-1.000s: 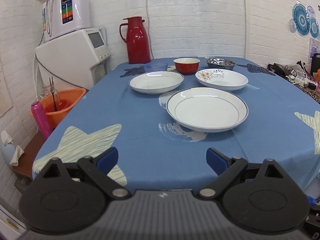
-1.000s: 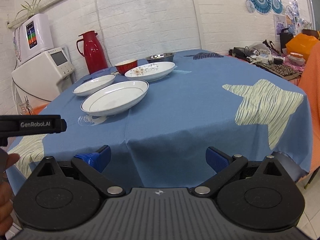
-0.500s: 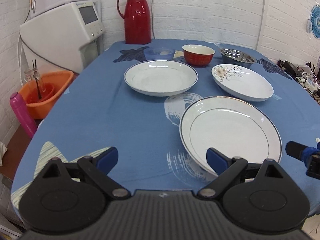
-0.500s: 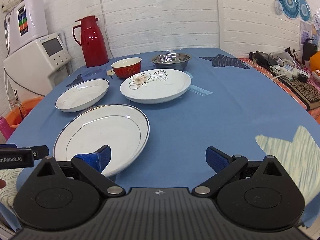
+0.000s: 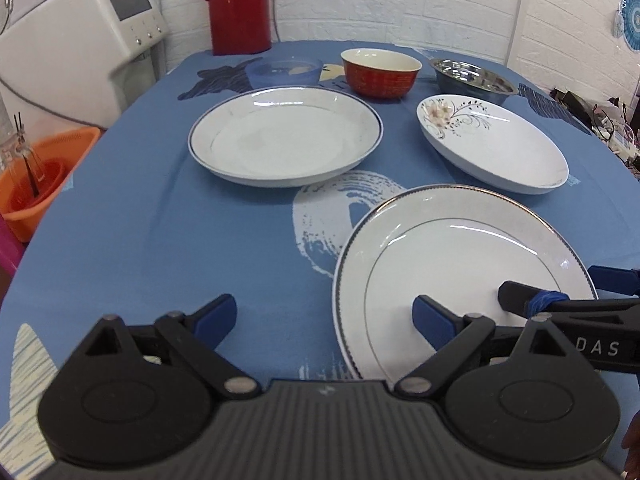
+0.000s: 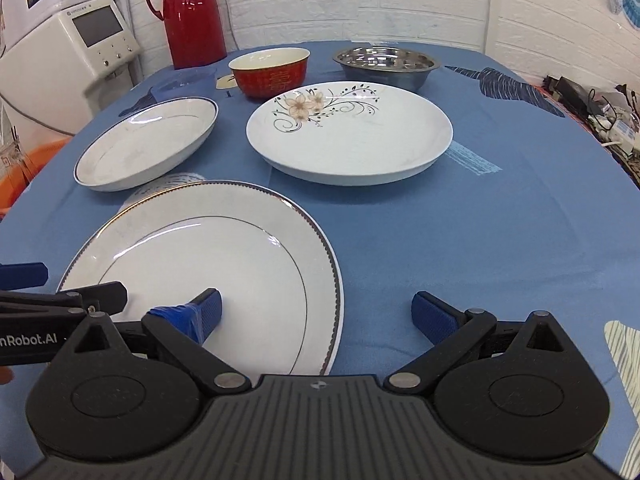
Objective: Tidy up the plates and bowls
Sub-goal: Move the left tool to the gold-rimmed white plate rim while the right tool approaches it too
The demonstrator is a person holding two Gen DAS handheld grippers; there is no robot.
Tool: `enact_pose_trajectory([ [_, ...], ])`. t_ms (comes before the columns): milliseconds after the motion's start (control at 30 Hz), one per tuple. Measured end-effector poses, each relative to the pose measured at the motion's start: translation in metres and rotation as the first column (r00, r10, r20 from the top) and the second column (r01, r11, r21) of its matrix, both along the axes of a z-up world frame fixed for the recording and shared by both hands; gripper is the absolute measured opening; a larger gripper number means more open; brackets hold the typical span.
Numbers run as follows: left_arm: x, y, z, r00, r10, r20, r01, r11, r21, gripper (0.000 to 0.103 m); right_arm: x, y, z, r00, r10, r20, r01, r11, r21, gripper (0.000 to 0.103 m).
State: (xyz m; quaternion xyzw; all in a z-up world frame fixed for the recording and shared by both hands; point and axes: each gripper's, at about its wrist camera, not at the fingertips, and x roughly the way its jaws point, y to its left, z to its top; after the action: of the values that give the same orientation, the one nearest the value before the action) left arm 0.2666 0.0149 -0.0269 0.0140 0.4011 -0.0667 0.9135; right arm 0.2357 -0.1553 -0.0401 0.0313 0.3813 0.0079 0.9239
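Both tongs (image 5: 324,320) (image 6: 316,312) gape over near plate (image 6: 224,264); bowls (image 6: 270,72) behind.

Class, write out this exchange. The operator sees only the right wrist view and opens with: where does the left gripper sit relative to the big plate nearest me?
Observer: The left gripper is open. Its right finger is over the near plate and its left finger over bare tablecloth.
Operator: What is the faint thing behind the blue-rimmed plate?
Observer: A small clear blue bowl, in front of the red flask.
Operator: Anything beyond the table's left edge?
Observer: An orange basin with thin sticks standing in it.
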Motion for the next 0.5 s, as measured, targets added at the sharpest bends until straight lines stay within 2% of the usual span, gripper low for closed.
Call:
enact_pose_trajectory([
  [67,0.005,0.0013,-0.0034,1.0,0.003,-0.018,-0.003,1.0,-0.013,0.094,0.0011,-0.0004,0.0006,1.0,0.014,0.004,-0.014,1.0,-0.002,0.09],
  [200,0.0064,0.0017,-0.0032,1.0,0.004,-0.015,-0.005,1.0,-0.027,0.094,-0.0037,-0.0031,-0.0034,0.995,0.064,0.071,-0.064,0.998,-0.005,0.091],
  [500,0.0057,0.002,-0.0043,1.0,0.005,-0.003,-0.005,0.999,-0.035,0.094,0.0015,-0.0034,-0.0004,0.989,0.137,0.058,-0.137,0.991,-0.005,0.088],
])
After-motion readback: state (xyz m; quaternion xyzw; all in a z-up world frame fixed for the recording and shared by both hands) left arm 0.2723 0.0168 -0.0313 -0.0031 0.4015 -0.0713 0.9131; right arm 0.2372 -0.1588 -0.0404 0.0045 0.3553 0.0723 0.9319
